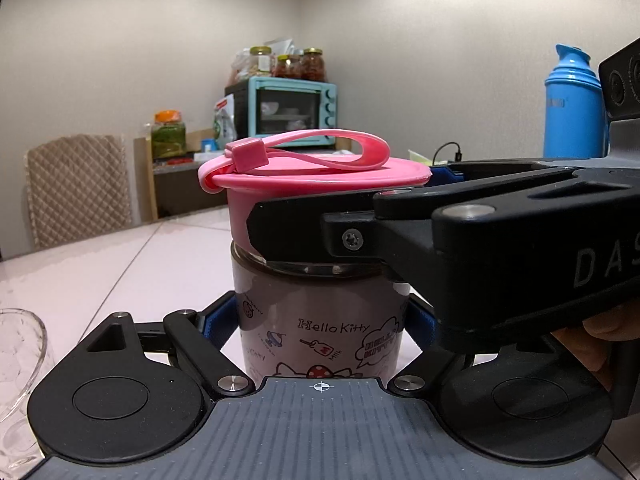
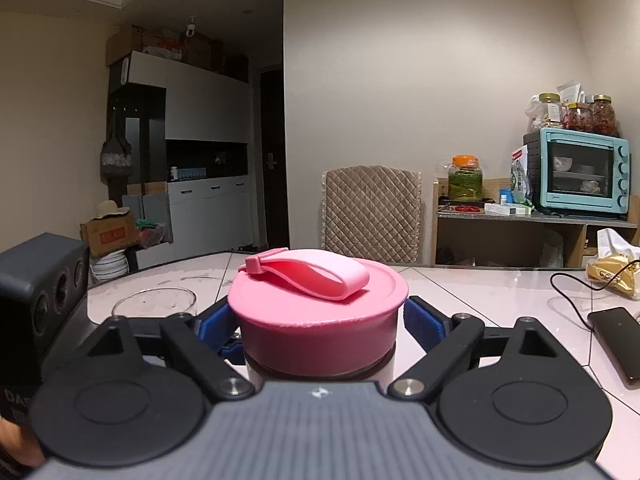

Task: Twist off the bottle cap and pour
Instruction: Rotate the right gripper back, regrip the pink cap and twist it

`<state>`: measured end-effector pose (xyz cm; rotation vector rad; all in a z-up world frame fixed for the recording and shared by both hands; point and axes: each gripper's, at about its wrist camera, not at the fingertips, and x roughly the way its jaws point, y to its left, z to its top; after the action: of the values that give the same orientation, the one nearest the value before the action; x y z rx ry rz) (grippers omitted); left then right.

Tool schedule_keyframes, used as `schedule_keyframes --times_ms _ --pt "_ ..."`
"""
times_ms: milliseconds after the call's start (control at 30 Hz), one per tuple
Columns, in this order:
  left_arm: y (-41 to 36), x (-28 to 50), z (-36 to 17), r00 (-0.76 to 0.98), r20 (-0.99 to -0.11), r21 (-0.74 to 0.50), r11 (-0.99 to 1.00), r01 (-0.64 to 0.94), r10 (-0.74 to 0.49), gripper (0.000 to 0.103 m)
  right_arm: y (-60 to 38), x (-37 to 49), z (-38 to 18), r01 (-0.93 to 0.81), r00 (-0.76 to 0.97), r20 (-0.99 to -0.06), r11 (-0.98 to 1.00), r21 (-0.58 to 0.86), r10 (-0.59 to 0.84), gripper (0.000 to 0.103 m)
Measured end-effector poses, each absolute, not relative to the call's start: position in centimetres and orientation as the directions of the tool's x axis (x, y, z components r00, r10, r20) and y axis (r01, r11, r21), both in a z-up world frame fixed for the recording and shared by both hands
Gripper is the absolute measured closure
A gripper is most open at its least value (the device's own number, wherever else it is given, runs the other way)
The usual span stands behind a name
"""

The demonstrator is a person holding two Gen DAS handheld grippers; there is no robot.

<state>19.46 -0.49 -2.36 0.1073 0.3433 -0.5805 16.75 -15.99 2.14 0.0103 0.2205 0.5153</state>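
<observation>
Right tool [image 2: 320, 332] clamps pink cap [image 2: 318, 320] (bottle [image 1: 320, 320] mostly hidden).

The right gripper [image 1: 340, 216] hides part of the pink cap [image 1: 316, 176]. The glass [image 1: 16, 380] is cut by the left edge. The bottle [image 2: 320, 372] is mostly hidden below the cap.

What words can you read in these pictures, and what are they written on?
"Hello Kitty": printed on the bottle with the pink cap.
"MILK": beside a little drawing on the same bottle.
"DAS": raised letters on the right gripper, cut off at the picture's edge.
Speech-bubble print on the bottle: too blurred to read.
Label on the blue flask: too blurred.
Red label on the cardboard box: too small.
</observation>
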Motion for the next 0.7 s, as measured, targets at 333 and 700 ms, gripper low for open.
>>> schedule_keyframes --times_ms 333,700 --pt "-0.6 19.4 -2.3 0.781 -0.347 0.003 0.832 0.555 -0.519 0.014 -16.8 17.2 2.2 -0.556 0.805 -0.212 0.829 0.057 0.555 0.018" --pt "-0.7 19.4 -2.4 0.782 -0.347 0.006 0.832 0.554 -0.518 0.014 -20.4 21.1 3.3 -0.802 0.559 -0.264 0.593 0.066 0.786 0.018"
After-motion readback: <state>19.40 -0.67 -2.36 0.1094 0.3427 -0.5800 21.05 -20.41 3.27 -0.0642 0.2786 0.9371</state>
